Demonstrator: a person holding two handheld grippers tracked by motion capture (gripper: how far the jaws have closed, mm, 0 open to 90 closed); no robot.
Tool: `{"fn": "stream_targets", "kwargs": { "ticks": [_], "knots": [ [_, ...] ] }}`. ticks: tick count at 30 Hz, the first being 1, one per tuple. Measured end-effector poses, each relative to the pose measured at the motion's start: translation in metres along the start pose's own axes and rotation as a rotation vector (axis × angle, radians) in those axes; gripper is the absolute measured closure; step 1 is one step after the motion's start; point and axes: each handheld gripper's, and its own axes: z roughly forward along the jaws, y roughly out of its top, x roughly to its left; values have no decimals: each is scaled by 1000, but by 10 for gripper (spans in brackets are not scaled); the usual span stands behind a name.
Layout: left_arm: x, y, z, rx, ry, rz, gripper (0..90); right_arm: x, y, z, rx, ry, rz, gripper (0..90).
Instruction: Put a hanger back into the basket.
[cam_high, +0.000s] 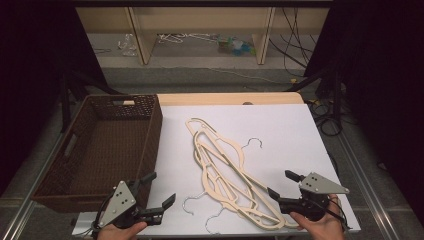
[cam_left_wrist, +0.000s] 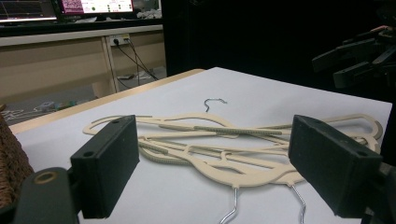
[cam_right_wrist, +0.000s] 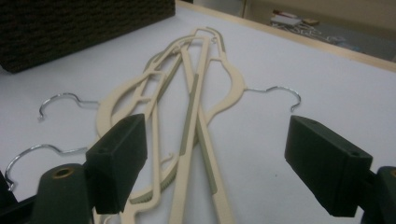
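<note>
A loose pile of cream plastic hangers (cam_high: 227, 172) with metal hooks lies crosswise on the white table top, running from mid-table toward the front right. My left gripper (cam_high: 160, 190) is at the front left, next to the basket's near corner, open and empty, pointing toward the pile. In the left gripper view the hangers (cam_left_wrist: 219, 144) lie a short way beyond the spread jaws of my left gripper (cam_left_wrist: 219, 163). My right gripper (cam_high: 283, 184) is open at the front right. Its jaws straddle the pile's near end, and in the right gripper view the hangers (cam_right_wrist: 196, 107) run between the spread jaws of the right gripper (cam_right_wrist: 222, 158) without touching them.
A brown wicker basket (cam_high: 152, 140) stands on the left of the table, also in the right gripper view (cam_right_wrist: 70, 28). One hook (cam_high: 252, 142) sticks out to the right, two more (cam_high: 192, 202) at the front. A wooden table edge (cam_high: 230, 98) borders the back; shelves and cables lie beyond.
</note>
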Motion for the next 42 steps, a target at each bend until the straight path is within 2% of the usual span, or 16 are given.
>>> {"fn": "stream_targets", "kwargs": {
  "ticks": [3,10,11,13,16,17,18,21,22,25,26,31,34,37,38,42],
  "knots": [
    [0,0,0,0,0,3,162,-2,0,4,52,0,-17,289],
    [-1,-1,2,11,2,0,163,0,-2,22,244,78,-2,460],
    [-1,-1,2,11,2,0,163,0,-2,22,244,78,-2,460],
    [-1,-1,3,10,1,-3,163,-1,-5,32,290,101,-26,503],
    [-1,-2,3,13,0,1,163,0,-9,37,359,95,24,513],
    [-1,-2,3,17,-1,0,163,-1,-10,40,369,105,12,549],
    [-2,-2,4,6,-7,-7,163,-1,-10,40,369,105,12,549],
    [-2,-2,4,22,-6,4,163,0,-11,44,397,125,13,574],
    [-2,-3,6,21,-13,0,163,2,-10,49,428,137,19,592],
    [-3,-3,6,33,-12,10,163,3,-12,57,441,143,-14,612],
    [-4,-3,6,32,-17,11,163,4,-12,58,462,149,2,623],
    [-6,-4,7,43,-22,23,163,2,-13,64,464,156,29,659],
    [-7,-4,8,51,-27,24,165,-1,-15,67,490,169,53,674],
    [-7,-6,11,55,-30,23,169,-1,-16,71,496,176,29,673],
    [-8,-6,12,68,-26,17,171,0,-16,72,500,166,46,673],
    [-9,-8,20,91,-30,32,175,0,-14,76,511,160,33,696]
  ]
}}
